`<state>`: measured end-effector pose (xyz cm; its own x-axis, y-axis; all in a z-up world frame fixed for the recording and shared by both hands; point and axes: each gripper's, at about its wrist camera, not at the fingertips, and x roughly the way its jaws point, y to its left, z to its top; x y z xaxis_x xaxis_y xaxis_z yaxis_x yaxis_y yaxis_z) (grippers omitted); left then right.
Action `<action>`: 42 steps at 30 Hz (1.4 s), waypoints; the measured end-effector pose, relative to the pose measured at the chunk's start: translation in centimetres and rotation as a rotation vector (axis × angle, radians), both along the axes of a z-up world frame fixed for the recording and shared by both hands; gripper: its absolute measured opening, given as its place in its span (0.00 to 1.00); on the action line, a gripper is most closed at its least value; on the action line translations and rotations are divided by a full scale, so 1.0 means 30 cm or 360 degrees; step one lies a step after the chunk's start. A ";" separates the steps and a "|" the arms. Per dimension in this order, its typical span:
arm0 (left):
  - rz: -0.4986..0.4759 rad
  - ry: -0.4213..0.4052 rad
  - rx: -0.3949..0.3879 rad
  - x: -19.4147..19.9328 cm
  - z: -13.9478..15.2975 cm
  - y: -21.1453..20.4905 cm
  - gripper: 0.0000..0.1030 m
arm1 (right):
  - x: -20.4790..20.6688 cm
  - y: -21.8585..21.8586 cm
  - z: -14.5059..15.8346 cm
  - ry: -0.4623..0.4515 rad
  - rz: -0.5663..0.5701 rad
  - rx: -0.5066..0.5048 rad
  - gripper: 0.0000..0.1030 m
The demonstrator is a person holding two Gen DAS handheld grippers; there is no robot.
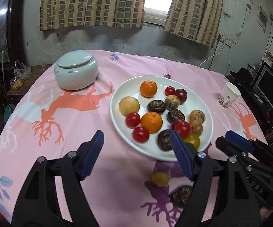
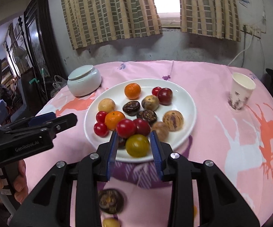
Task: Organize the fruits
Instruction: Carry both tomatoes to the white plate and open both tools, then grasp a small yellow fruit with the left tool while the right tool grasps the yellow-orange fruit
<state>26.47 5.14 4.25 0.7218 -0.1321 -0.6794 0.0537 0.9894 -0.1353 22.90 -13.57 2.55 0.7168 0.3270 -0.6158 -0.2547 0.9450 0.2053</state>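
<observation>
A white plate (image 1: 117, 117) (image 2: 191, 102) holds several fruits: oranges, red tomatoes, dark wrinkled fruits and tan ones. My left gripper (image 1: 136, 151) is open and empty above the cloth at the plate's near left rim. My right gripper (image 2: 134, 149) is open, its fingers either side of a yellow-green tomato (image 2: 137, 145) at the plate's near edge, not closed on it. The same tomato shows in the left wrist view (image 1: 193, 141). A small yellow fruit (image 1: 159, 178) and a dark wrinkled fruit (image 1: 181, 196) (image 2: 111, 201) lie on the cloth in front of the plate.
A pale lidded ceramic jar (image 1: 76, 71) (image 2: 84, 82) stands at the back left of the round pink-clothed table (image 1: 79, 141). A paper cup (image 1: 228, 97) (image 2: 240, 93) stands at the right. The wall and curtains lie behind the table.
</observation>
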 end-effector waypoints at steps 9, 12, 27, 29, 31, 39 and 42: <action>-0.0085 0.0001 0.0016 -0.202 -0.012 -0.067 0.76 | -0.201 -0.150 -0.027 0.0095 -0.0065 0.0128 0.35; -0.0130 0.0029 0.0014 -0.255 -0.035 -0.109 0.76 | -0.243 -0.175 -0.043 0.0104 -0.0085 0.0146 0.35; -0.0280 0.0171 0.0142 -0.378 -0.198 -0.333 0.72 | -0.311 -0.248 -0.134 0.0135 -0.0080 0.0209 0.35; -0.0297 0.0160 0.0179 -0.380 -0.206 -0.357 0.65 | -0.316 -0.246 -0.130 0.0127 -0.0061 0.0219 0.35; -0.0313 0.0179 0.0192 -0.369 -0.217 -0.374 0.59 | -0.320 -0.246 -0.127 0.0124 -0.0049 0.0228 0.35; -0.0300 0.0270 0.0160 -0.326 -0.294 -0.380 0.30 | -0.317 -0.241 -0.133 0.0136 -0.0044 0.0211 0.35; -0.0314 0.0248 0.0143 -0.328 -0.294 -0.373 0.26 | -0.308 -0.241 -0.150 0.0162 -0.0053 0.0204 0.35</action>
